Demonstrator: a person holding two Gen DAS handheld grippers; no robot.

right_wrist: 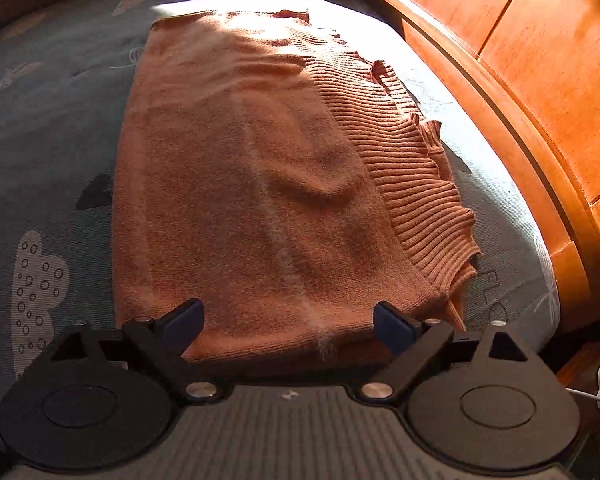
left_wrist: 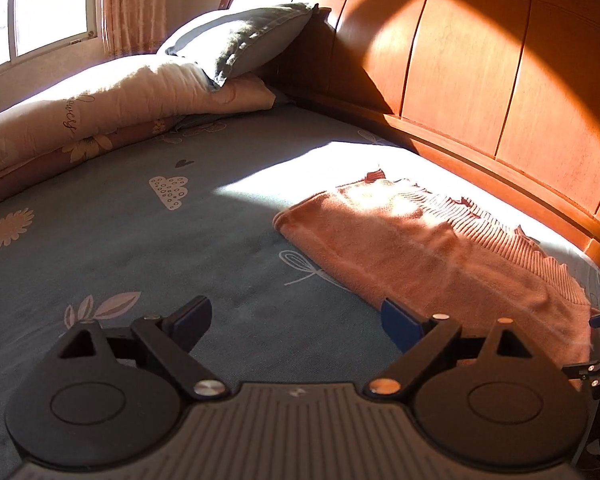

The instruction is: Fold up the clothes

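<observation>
Quilt (left_wrist: 100, 108) and pillow (left_wrist: 240, 36): piled along the bed's (left_wrist: 140, 240) far left edge. Left gripper (left_wrist: 296, 320): held spread above bare sheet, nothing gripped. Sweater (right_wrist: 252, 184): folded, laid flat near the headboard (right_wrist: 520, 60) edge, ribbed hem toward it. Right gripper (right_wrist: 288, 322): held spread over the sweater's near edge, nothing pinched.

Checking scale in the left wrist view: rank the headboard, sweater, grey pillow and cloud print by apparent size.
1. Headboard
2. Sweater, though nearness to the camera enlarges it
3. Grey pillow, farther off, so its rank below the sweater is unsure
4. Cloud print
</observation>
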